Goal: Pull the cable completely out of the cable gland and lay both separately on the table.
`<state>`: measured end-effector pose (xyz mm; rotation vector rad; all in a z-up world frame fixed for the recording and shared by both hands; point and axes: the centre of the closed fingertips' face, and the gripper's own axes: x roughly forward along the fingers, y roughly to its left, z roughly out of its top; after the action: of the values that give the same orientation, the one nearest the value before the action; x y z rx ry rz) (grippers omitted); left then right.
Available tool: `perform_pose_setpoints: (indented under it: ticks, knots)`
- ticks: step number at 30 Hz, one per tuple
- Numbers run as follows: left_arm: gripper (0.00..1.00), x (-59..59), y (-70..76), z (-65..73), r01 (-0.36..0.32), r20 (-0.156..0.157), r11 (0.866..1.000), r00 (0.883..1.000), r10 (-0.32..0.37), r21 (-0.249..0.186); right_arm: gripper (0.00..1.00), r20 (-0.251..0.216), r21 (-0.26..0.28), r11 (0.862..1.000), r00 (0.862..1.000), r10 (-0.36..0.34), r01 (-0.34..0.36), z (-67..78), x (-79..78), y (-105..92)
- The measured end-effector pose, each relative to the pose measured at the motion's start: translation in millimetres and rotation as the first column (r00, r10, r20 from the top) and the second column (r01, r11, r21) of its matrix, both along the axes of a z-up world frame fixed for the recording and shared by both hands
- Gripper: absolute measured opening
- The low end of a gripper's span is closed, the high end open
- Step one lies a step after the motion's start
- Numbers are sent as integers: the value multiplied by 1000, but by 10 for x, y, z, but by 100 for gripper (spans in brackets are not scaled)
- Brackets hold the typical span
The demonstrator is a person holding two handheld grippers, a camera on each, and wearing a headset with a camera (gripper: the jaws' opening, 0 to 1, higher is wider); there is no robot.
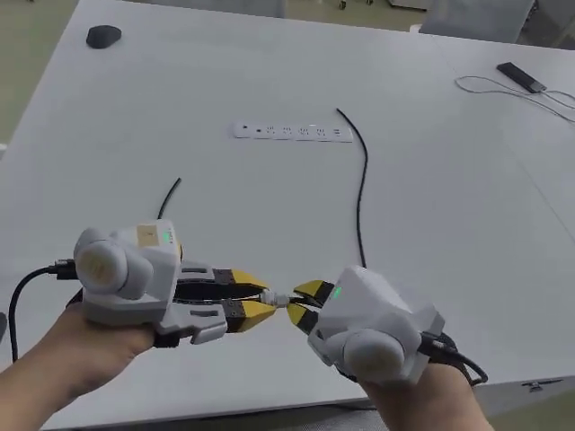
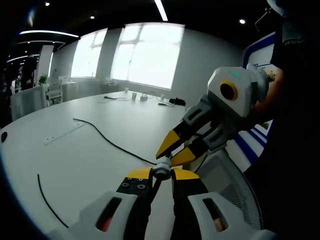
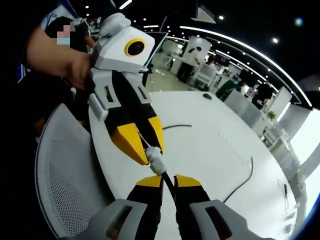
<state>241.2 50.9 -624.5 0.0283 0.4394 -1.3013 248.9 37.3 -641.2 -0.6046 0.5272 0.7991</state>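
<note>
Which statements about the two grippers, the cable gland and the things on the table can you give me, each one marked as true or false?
1. The left gripper grips the cable gland. True.
2. The right gripper grips the black cable close beside the cable gland. True.
3. The cable gland lies on the table. False: it is held above the table, between the two grippers.
4. A black power strip lies right beside the grippers. False: the power strip is white and lies farther off on the table, beyond them.
</note>
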Motion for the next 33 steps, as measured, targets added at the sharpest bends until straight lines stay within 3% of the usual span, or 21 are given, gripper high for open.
perform_pose_setpoints:
  ticks: [11, 16, 25, 33]
  knots:
    - [15, 11, 6, -14, -1, 0, 1000, 1000, 1, 6, 2, -36, 37, 999, 999, -38, 40, -56, 26, -80]
    - [15, 36, 19, 17, -11, -3, 1000, 1000, 11, -5, 1, -75, 87, 992, 993, -89, 95, -82, 56, -168]
    - [15, 55, 8, 27, -20, 1, 1000, 1000, 20, -6, 0, -97, 92, 985, 986, -137, 146, -173, 101, -312]
    - [15, 51, -12, 39, -21, -5, 1000, 1000, 21, -16, 0, -154, 96, 964, 961, -230, 246, -366, 138, -591]
